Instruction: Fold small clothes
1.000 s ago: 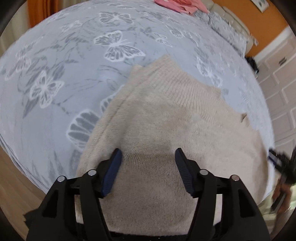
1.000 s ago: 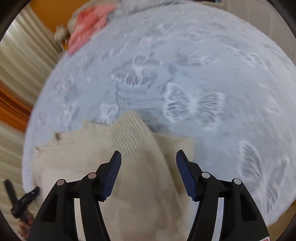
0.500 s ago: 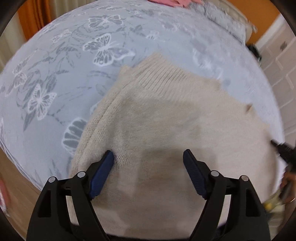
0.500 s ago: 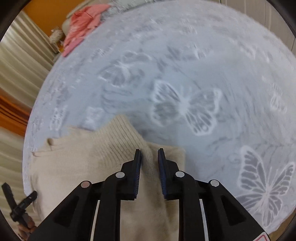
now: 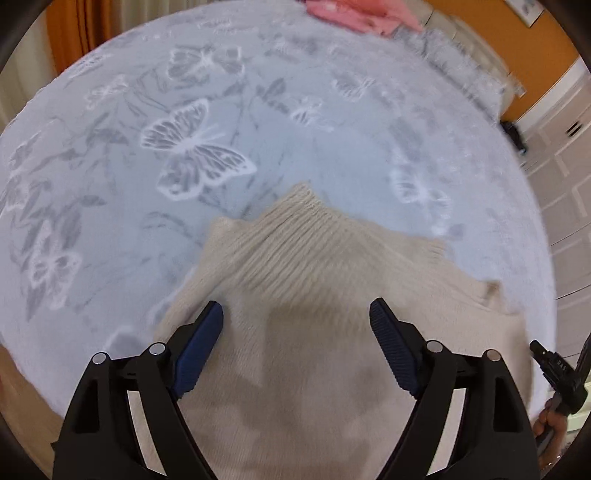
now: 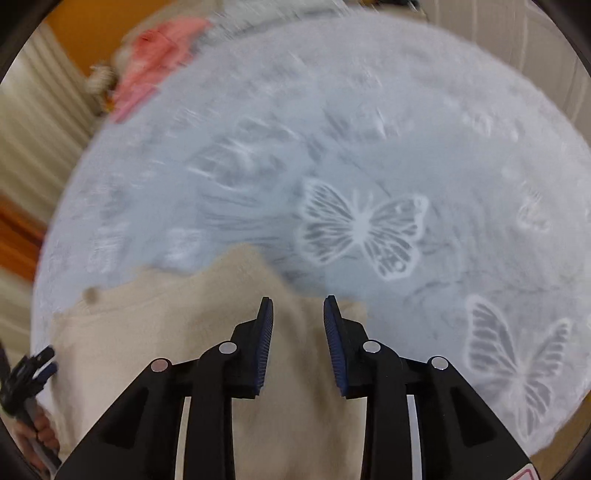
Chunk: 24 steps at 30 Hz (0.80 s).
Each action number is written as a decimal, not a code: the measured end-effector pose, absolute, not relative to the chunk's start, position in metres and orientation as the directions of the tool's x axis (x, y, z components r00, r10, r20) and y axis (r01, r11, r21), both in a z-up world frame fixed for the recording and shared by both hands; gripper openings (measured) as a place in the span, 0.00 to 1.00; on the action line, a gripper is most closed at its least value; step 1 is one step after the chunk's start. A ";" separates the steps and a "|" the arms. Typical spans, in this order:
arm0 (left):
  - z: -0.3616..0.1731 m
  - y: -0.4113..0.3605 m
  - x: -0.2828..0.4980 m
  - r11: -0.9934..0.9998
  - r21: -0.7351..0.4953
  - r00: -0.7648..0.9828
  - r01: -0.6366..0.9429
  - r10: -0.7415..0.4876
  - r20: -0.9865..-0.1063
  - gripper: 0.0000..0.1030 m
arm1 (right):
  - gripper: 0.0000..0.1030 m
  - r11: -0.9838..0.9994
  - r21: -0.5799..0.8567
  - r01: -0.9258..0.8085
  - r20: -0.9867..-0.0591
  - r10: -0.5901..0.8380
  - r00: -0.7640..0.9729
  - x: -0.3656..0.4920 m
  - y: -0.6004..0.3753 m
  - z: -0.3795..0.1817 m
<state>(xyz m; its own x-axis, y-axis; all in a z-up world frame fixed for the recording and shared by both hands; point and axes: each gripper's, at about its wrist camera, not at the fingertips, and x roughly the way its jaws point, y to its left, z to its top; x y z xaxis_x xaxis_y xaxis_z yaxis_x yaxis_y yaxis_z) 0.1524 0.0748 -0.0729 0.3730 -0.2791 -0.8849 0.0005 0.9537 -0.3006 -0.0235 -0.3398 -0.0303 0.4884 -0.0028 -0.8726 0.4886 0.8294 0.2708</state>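
Observation:
A cream knit sweater (image 5: 314, 258) lies on a pale blue butterfly blanket (image 5: 184, 147), its ribbed hem pointing up the bed. My left gripper (image 5: 295, 306) hovers over the sweater's middle with its jaws wide and still opening, nothing pinched between them. My right gripper (image 6: 298, 301) is above the sweater's right edge (image 6: 166, 325). Its jaws stand a narrow gap apart and are opening; a ridge of cream cloth shows in the gap, and the pads do not press on it. Each view catches the other gripper at its edge.
A pink garment (image 5: 354, 14) lies at the far end of the bed, also blurred as the pink garment (image 6: 155, 62). White wardrobe doors (image 5: 561, 147) and an orange wall stand to the right. A person's hand (image 5: 550, 424) holds the other gripper. Wooden floor (image 5: 22, 406) shows past the bed's near-left edge.
The left jaws spread wider and the left view slid up the bed, so the sweater sits lower in the picture. The right jaws closed narrowly over a fold of the sweater, then parted a little.

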 end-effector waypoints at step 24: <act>-0.078 0.164 0.083 0.739 -0.609 0.300 -0.289 -0.534 -0.790 0.18 | 0.00 0.911 0.350 0.217 -0.916 0.284 0.283 0.037 -0.132 -0.084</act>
<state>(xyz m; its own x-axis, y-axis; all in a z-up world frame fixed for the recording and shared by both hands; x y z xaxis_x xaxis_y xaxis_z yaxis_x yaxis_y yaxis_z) 0.0828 0.1636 -0.0780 0.2998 -0.5342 -0.7904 -0.2893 0.7386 -0.6089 0.0367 -0.1325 -0.0838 0.2832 0.2839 -0.9161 0.2171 0.9114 0.3496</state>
